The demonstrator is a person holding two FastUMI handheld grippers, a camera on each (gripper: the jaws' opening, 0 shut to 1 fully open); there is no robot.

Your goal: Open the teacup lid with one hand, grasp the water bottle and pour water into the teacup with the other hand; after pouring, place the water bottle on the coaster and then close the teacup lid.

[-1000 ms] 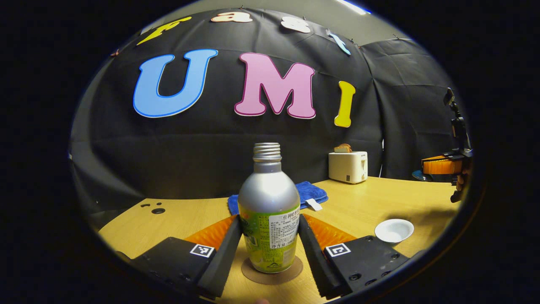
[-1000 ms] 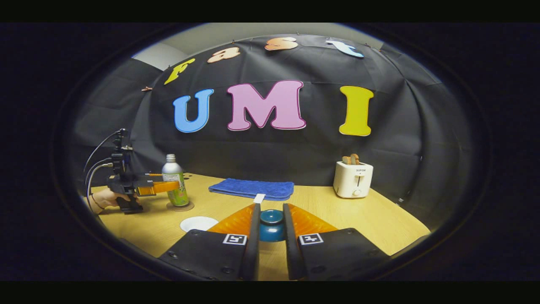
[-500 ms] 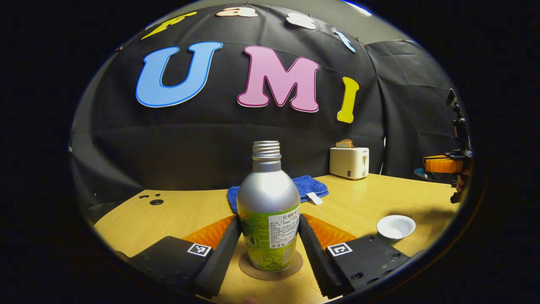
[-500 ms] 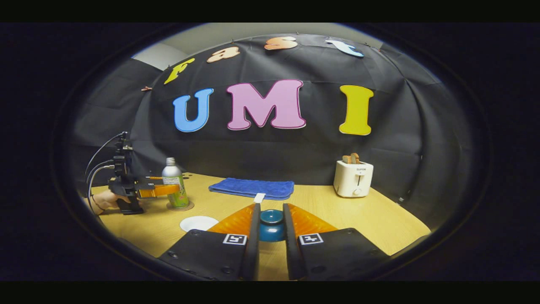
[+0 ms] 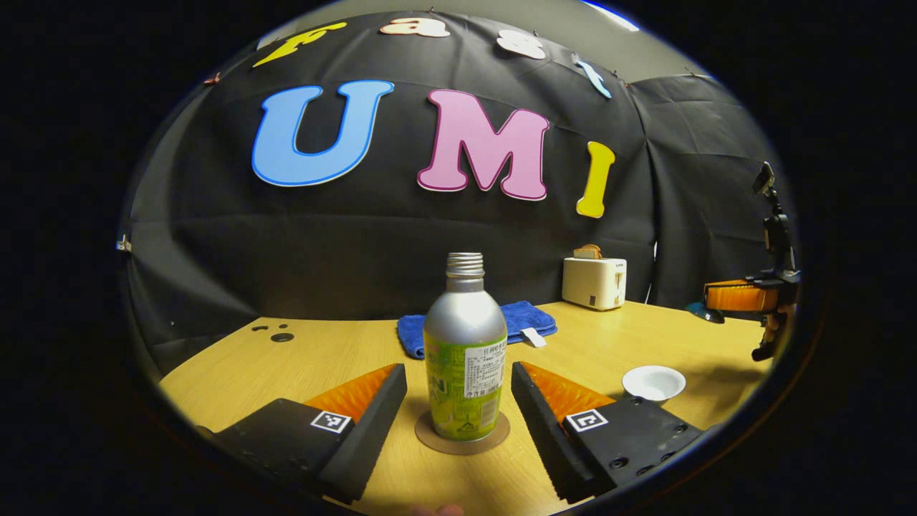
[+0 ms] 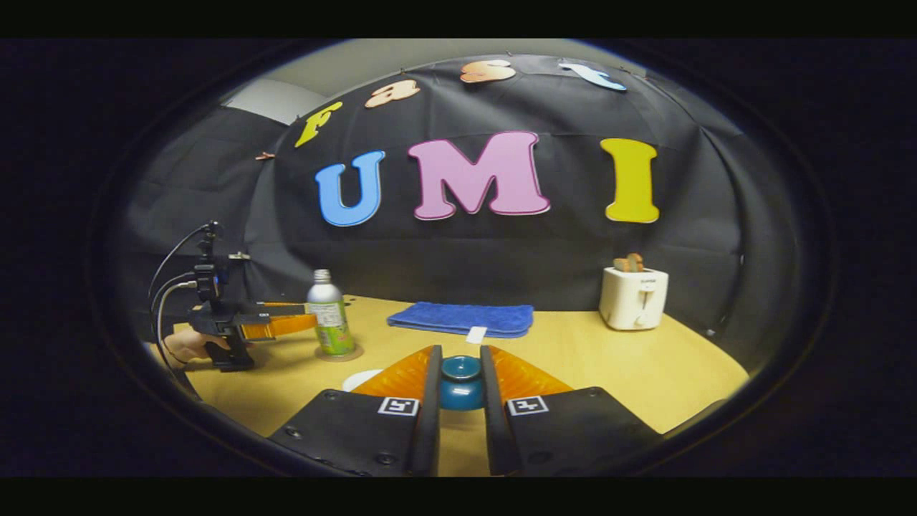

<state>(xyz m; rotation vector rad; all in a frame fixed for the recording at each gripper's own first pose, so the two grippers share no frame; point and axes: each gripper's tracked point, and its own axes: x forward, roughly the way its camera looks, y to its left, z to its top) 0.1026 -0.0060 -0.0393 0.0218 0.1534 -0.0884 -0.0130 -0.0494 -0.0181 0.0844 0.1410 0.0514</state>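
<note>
Silver-green water bottle (image 5: 465, 358) stands upright on its coaster (image 5: 462, 436), between our left gripper (image 5: 458, 423) fingers, which sit spread, clear of it; white teacup (image 5: 653, 382) right of them. Right gripper view: our right gripper (image 6: 458, 423) fingers clamp the blue teacup lid (image 6: 461, 382).

We see a water bottle (image 5: 465, 358) at the centre of the left gripper view, silver above and green with a white printed label below, on a brown coaster (image 5: 462, 434) and a yellow wood-grain table (image 5: 329, 358). Behind it lies a blue towel (image 5: 526, 319), with a white toaster (image 5: 593, 282) and a white teacup (image 5: 653, 382) to the right. At the lower centre of the right gripper view, a dark teal lid (image 6: 461, 383) sits between black fingers (image 6: 428, 408) backed with orange ribbing.
</note>
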